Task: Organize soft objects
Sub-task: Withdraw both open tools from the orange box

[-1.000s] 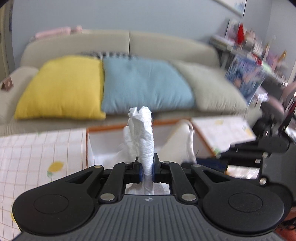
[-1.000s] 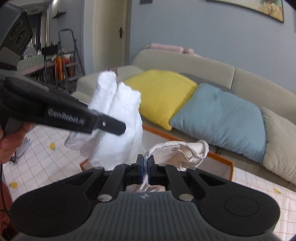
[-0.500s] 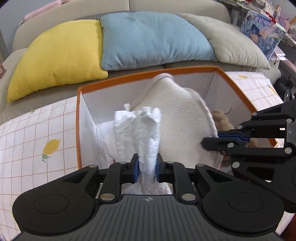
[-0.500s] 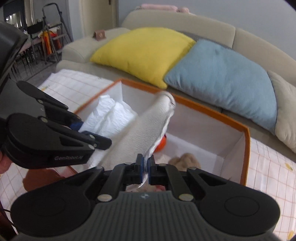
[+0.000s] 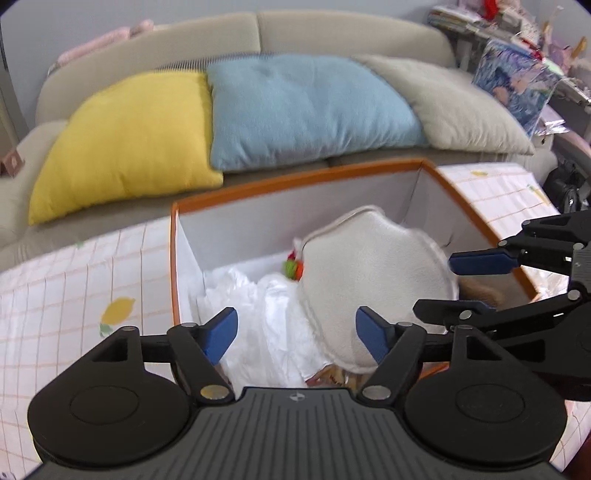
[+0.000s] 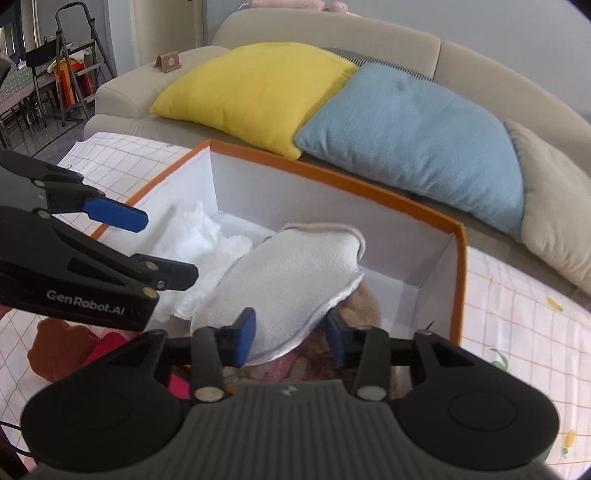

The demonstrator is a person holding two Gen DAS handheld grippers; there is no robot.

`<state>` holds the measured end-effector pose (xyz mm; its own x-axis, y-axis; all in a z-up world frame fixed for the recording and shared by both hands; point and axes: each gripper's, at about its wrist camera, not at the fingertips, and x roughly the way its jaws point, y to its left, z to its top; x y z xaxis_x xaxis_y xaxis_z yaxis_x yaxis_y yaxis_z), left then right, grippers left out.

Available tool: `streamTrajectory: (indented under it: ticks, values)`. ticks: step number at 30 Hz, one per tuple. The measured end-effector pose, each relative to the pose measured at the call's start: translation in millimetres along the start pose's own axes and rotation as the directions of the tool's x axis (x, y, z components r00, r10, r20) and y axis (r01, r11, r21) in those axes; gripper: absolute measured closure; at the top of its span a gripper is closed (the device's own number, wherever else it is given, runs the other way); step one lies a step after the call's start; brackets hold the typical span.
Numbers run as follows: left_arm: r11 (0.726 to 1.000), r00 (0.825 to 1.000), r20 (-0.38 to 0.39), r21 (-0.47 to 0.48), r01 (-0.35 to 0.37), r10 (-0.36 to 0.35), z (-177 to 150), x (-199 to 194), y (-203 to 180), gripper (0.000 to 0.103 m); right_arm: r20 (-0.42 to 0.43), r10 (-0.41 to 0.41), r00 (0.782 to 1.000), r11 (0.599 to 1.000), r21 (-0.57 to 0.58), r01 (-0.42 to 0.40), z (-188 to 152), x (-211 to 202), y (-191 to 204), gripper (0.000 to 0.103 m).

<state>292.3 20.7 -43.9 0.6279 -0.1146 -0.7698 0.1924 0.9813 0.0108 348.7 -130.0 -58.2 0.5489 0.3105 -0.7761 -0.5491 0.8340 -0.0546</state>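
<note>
An open white box with an orange rim [image 5: 295, 173] sits on a lemon-print checked tablecloth [image 5: 74, 280], just in front of a beige sofa [image 5: 332, 33] that carries a yellow, a blue and a grey cushion. Inside the box, a crumpled white tissue-like cloth [image 5: 266, 314] lies along the left wall, and a flat cream padded fabric piece with a stitched edge [image 5: 369, 280] leans tilted over it. The left gripper [image 5: 295, 332] hovers above the box, its blue-padded jaws opening wide and holding nothing. The right gripper [image 6: 290, 338] is also opening; the cream pad's lower edge sits between its jaws, apparently already let go, though blur makes contact hard to judge. Both pieces look light, limp and easily crushed, not fragile; each is probably best pinched at a bunched fold or the stitched edge. Something brown and plush [image 6: 364, 301] shows beneath the pad.
</note>
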Motion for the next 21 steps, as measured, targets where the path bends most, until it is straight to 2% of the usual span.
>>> streamTrajectory:
  ticks: [5, 12, 17, 21]
  values:
    - [0.999, 0.995, 0.094, -0.027, 0.021, -0.019, -0.3, -31.0, -2.4, 0.014, 0.066, -0.042, 0.997, 0.999, 0.025, 0.04, -4.2, -32.9, -0.8, 0.047]
    - [0.992, 0.961, 0.273, -0.101, 0.072, -0.042, -29.8, -83.6, -6.5, 0.014, 0.183, -0.136, 0.974, 0.987, 0.106, 0.118, -38.7, -90.3, -0.5, 0.041]
    - [0.992, 0.947, 0.32, -0.099, 0.075, -0.04, -64.4, -117.4, -19.7, 0.017, 0.221, -0.189, 0.957, 0.975, 0.162, 0.155, -83.1, -123.4, 8.2, 0.041]
    - [0.99, 0.947, 0.319, -0.115, 0.08, -0.039, -90.1, -134.7, -25.5, 0.019, 0.205, -0.219, 0.954, 0.959, 0.227, 0.171, -118.5, -141.5, 12.3, 0.041]
